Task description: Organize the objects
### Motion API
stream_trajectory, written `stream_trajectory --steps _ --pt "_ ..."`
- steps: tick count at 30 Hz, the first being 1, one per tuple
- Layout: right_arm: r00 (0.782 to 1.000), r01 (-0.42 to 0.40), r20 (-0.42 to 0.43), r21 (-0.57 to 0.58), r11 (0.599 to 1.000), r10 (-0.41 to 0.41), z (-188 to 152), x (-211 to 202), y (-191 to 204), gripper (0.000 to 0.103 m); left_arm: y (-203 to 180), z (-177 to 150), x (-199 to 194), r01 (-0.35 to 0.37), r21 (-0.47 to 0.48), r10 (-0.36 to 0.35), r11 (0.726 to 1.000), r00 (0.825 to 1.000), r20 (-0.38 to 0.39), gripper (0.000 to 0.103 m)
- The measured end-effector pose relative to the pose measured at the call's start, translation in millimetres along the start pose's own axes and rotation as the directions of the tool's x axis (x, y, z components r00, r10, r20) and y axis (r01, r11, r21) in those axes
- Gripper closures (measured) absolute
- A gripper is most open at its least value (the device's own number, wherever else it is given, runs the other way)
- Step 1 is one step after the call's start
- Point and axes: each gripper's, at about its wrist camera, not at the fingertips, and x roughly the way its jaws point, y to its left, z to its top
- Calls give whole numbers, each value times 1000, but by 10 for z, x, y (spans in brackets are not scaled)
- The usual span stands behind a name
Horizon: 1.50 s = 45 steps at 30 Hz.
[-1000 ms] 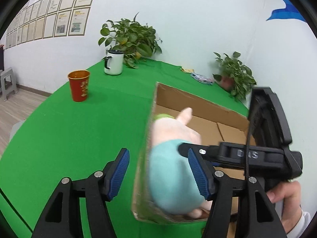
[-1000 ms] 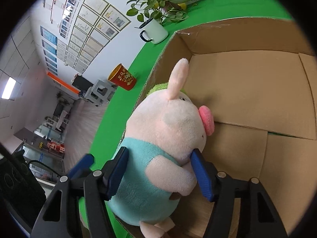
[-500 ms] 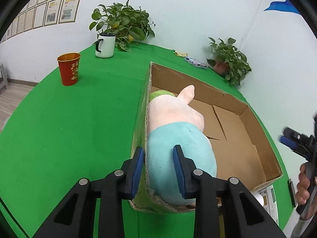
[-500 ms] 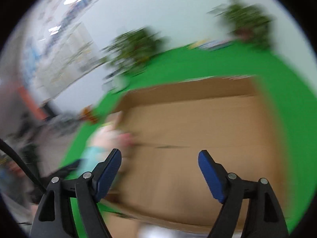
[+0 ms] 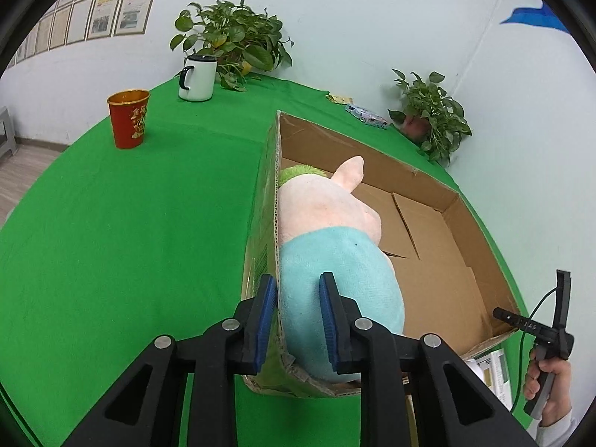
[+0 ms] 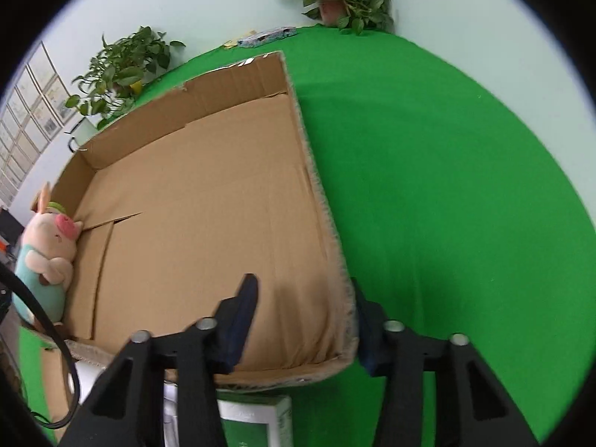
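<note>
You are holding the left hand-held gripper (image 5: 296,316) low over the near-left corner of the open brown cardboard box (image 5: 447,201), fingers pointing forward. Its blue pads are straddling the box's left wall: one pad (image 5: 265,320) is sitting outside the wall, the other (image 5: 329,320) is pressing into the turquoise body of the pink plush pig with the green cap (image 5: 327,238), so the jaws are pinching wall and plush together. The pig is lying inside the box, against that left wall.

You are positioning the right hand-held gripper (image 6: 303,324) at the box's near-right corner (image 6: 335,335), jaws spread, one finger (image 6: 242,313) inside and one outside the right wall, not clamping it. Your right hand (image 5: 547,383) is gripping its handle.

On the green-covered bench (image 5: 130,223), a red cup with gold characters (image 5: 127,117) is standing; the writing is too small to read. A white enamel mug with a black handle (image 5: 197,78) is standing beyond it.
</note>
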Motion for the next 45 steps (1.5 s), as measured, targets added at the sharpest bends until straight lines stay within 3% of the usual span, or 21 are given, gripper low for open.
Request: stream_trajectory --steps 2,4,12,16,19,21,22,23,26,32,34,38,45 --pt "1000 24 8 4 1000 -24 24 -62 -25 93 17 -2 -8 13 -27 -14 1000 1000 -6 81" --pt "1000 24 7 4 1000 -24 30 -86 -95 96 11 -14 -18 17 -34 -17 999 1000 -10 81" --pt "997 75 32 -62 995 -73 -1 -90 -117 97 -58 -73 -97 -24 13 24 1000 1000 -14 82" --pt "995 88 45 -76 993 -84 -70 -134 -163 96 -154 -93 -198 -80 88 77 993 996 34 82" --pt "986 148 98 -106 983 -138 -121 -261 -43 85 -330 -131 -391 -161 177 142 971 983 117 77" --pt "978 139 168 -108 984 -119 -197 -461 75 57 -474 -170 -584 -203 212 164 956 969 185 50" --pt "976 111 197 -108 988 -88 -241 -557 126 32 -539 -200 -693 -222 208 174 953 959 223 25" --pt "971 84 233 -105 991 -58 -303 -681 190 19 -602 -238 -822 -229 195 172 953 947 271 9" --pt "946 36 325 -134 990 10 -525 -1024 415 19 -764 -334 -1067 -222 179 150 959 927 345 0" --pt "924 -77 355 -200 977 145 -952 -1456 712 19 -1049 -632 -1184 -194 204 129 960 947 294 0" --pt "915 -78 369 -231 970 161 -1074 -1571 777 19 -1147 -754 -1217 -174 210 112 962 954 278 0" --pt "920 -160 320 -219 963 225 -1212 -1662 798 19 -1297 -973 -1283 -109 204 58 973 969 238 0" --pt "921 -215 262 -278 936 290 -1585 -1810 949 19 -1512 -1250 -1360 -68 240 27 968 985 170 0"
